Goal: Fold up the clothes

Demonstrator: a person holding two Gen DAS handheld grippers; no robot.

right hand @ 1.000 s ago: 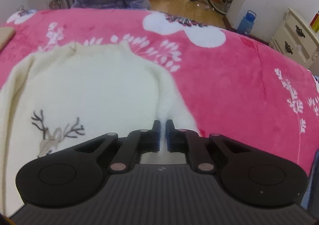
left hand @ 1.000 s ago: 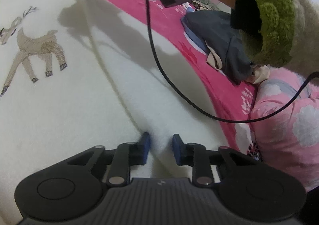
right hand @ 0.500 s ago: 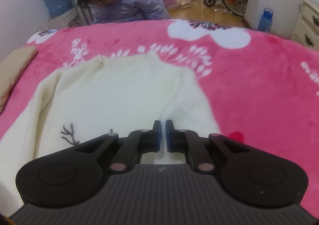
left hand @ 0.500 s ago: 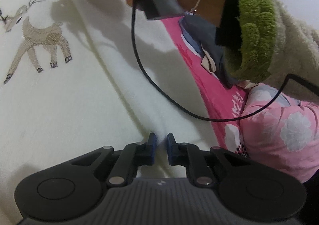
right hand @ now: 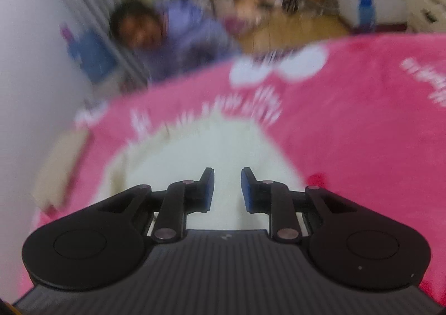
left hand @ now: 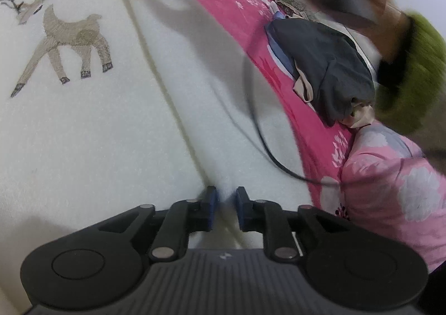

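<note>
Left wrist view: the left gripper sits low on the cream sweater, its 2 blue-padded fingers drawn close with a narrow ridge of the white fabric pinched up between them. The sweater spreads ahead and to the left of the tool across the pink blanket. An embroidered deer lies well ahead on the left side. A seam or fold line runs from just in front of the fingers diagonally away toward the top of the garment. To the right of the tool, a black cable curves over the sweater's edge and onto the blanket. Further ahead on the right is a pile of dark grey clothes, touching a pink flowered quilt near the tool's right side. Above that, blurred, a hand in a green fuzzy cuff holds something dark; detail cannot be made out.

Right wrist view: heavily motion-blurred. The right gripper has its 2 fingers parted with a clear gap, nothing between them. The sweater lies directly ahead and beneath the fingertips, with the blanket surrounding it ahead and to the right. Beyond the bed's far edge is a blurred person in a purple jacket, and a blue bottle stands far ahead on the right.
</note>
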